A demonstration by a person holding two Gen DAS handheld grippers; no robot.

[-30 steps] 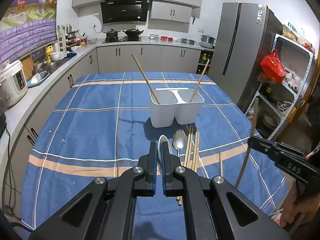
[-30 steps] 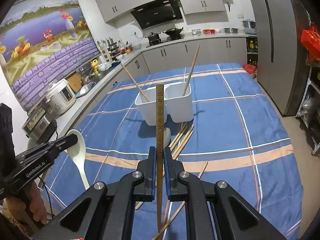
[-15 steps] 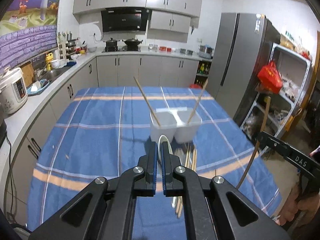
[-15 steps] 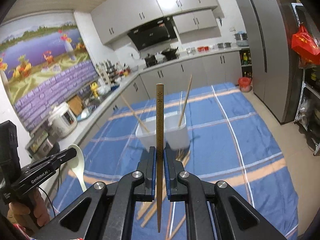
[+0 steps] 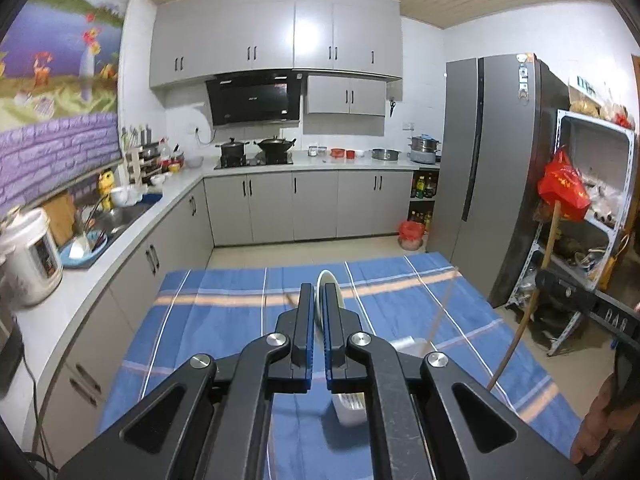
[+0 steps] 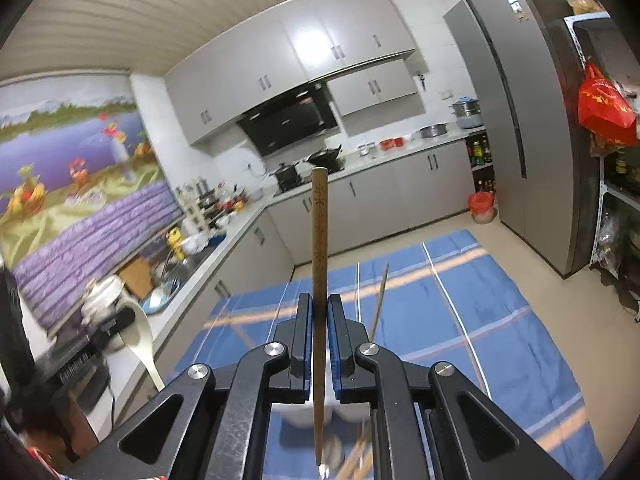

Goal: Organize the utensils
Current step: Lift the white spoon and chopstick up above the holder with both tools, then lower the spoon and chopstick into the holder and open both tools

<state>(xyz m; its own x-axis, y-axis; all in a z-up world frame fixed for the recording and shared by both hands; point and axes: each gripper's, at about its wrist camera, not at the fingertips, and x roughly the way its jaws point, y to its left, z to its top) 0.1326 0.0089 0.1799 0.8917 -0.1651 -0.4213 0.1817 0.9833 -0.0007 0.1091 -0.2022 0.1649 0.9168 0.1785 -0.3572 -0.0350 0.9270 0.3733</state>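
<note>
My left gripper (image 5: 316,300) is shut on a white ceramic spoon (image 5: 329,286), held high above the blue checked table (image 5: 224,320). The spoon also shows in the right wrist view (image 6: 144,340), clamped in the left gripper (image 6: 116,320). My right gripper (image 6: 319,312) is shut on a carved wooden chopstick (image 6: 319,240) that stands upright between the fingers. In the left wrist view that chopstick (image 5: 536,296) slants up from the right gripper (image 5: 560,284). The white two-compartment holder (image 5: 408,344) is mostly hidden behind the fingers. A chopstick (image 6: 378,300) leans out of the holder.
Loose chopsticks and a metal spoon (image 6: 332,452) lie blurred on the table below the right gripper. A grey fridge (image 5: 480,168) and a metal shelf with a red bag (image 5: 564,188) stand to the right. The counter with a rice cooker (image 5: 28,256) runs along the left.
Both grippers have risen and tilted upward with their loads. The holder and the loose utensils have dropped low in both views, behind the fingers. Both grips are unchanged.
</note>
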